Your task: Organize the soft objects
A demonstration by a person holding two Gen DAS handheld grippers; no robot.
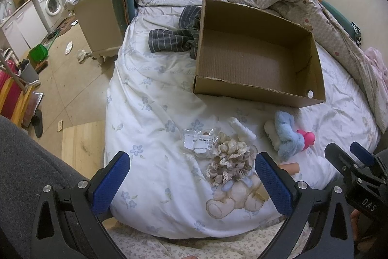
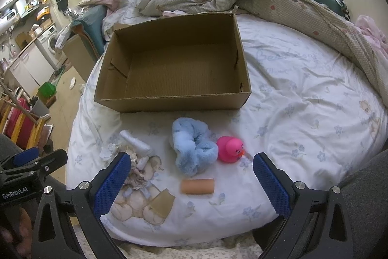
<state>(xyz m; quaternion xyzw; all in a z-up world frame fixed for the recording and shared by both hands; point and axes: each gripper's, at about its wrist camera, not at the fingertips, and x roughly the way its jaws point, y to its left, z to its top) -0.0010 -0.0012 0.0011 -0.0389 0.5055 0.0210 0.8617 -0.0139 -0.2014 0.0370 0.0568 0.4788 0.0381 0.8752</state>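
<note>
Left tool (image 1: 191, 182) and right tool (image 2: 191, 182) — both wide, empty — above bed (image 2: 291, 94), near cardboard box (image 2: 174, 103).

- striped garment (image 1: 173, 37): right part hidden behind cardboard box (image 1: 257, 91) wall
- tan cylinder (image 1: 289, 168): mostly behind the left gripper's right finger in left wrist view
- lace scrunchie (image 2: 138, 170): half covered by the right gripper's left finger in right wrist view
- plastic packet (image 1: 200, 138): label print too small to read
- pink duck (image 1: 308, 138): partly behind blue fluffy scrunchie (image 1: 289, 137)
</note>
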